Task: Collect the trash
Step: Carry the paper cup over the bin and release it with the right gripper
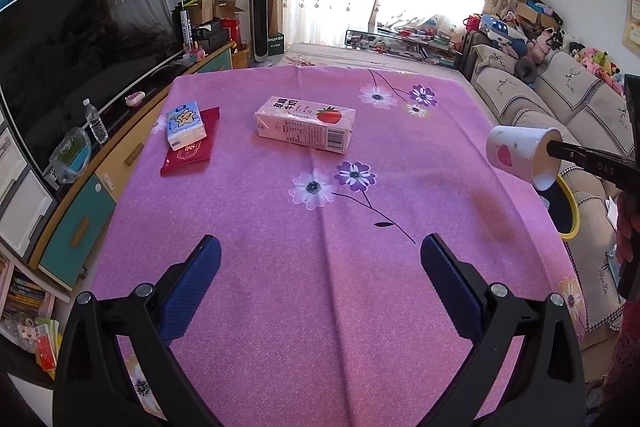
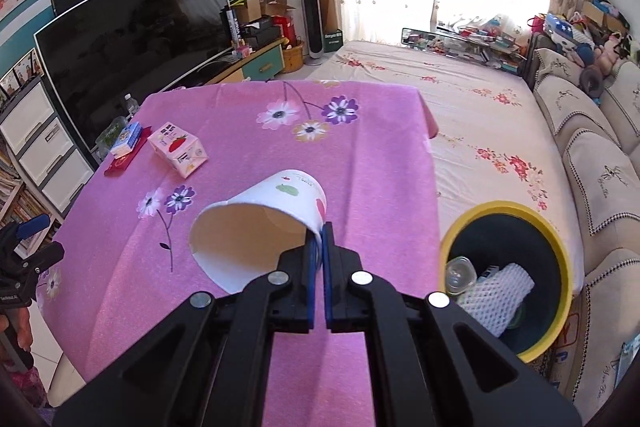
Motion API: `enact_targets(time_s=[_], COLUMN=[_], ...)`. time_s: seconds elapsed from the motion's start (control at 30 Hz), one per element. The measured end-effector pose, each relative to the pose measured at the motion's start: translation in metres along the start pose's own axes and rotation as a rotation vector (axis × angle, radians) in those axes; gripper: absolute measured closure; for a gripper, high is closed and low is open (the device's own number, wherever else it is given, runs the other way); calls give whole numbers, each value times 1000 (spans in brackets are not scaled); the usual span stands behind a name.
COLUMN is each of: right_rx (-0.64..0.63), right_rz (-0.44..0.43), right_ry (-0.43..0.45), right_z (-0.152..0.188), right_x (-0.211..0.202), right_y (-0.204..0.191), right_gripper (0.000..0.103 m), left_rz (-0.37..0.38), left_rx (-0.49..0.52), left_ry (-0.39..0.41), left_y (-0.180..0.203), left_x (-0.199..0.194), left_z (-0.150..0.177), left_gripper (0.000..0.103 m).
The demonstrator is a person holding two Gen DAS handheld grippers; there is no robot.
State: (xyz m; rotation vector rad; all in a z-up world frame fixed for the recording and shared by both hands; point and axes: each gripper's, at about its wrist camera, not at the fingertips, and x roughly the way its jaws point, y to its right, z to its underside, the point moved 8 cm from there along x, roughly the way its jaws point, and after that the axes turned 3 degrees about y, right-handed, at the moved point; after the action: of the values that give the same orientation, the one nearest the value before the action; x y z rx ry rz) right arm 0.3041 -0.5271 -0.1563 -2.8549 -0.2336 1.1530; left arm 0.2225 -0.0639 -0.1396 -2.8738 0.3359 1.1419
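Note:
My right gripper is shut on the rim of a white paper cup, held tilted above the right part of the pink tablecloth. The cup also shows in the left wrist view, held by the right gripper. My left gripper is open and empty above the near part of the cloth. A pink strawberry milk carton lies on its side mid-table; it also shows in the right wrist view. A yellow-rimmed dark bin stands right of the table with a glass jar and white foam netting inside.
A blue tissue pack lies on a red packet at the table's left. A TV and a cabinet with a water bottle stand to the left. A sofa runs along the right. A floral-covered bed lies beyond the table.

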Motion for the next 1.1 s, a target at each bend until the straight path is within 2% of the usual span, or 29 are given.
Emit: enact_targets(time_s=[0.3, 0.6, 0.63, 0.7, 0.73, 0.77, 0.97, 1.1], right_rx=[117, 239, 250, 269, 290, 304, 285, 254], right_rz=[147, 264, 282, 317, 321, 322, 299, 269], right_ry=[-20, -94, -103, -134, -140, -138, -111, -112], right_z=[21, 47, 48, 54, 56, 57, 58, 55], right_x=[-11, 18, 23, 34, 37, 38, 34, 34], right_y=[93, 180, 190, 206, 213, 219, 209, 194], right_gripper=[100, 100, 97, 70, 51, 44, 42, 42], left_rz=[22, 38, 40, 35, 29, 24, 37, 36], left_rx=[27, 40, 40, 45, 50, 56, 45, 82], left_ry=[-6, -30, -31, -31, -32, -31, -51, -37], left_y=[20, 35, 36, 38, 38, 38, 17, 5], left_x=[3, 15, 16, 20, 22, 25, 60, 92], left_z=[-1, -2, -3, -5, -7, -9, -31, -56], left_gripper=[5, 5, 5, 5, 5, 5, 5, 5])
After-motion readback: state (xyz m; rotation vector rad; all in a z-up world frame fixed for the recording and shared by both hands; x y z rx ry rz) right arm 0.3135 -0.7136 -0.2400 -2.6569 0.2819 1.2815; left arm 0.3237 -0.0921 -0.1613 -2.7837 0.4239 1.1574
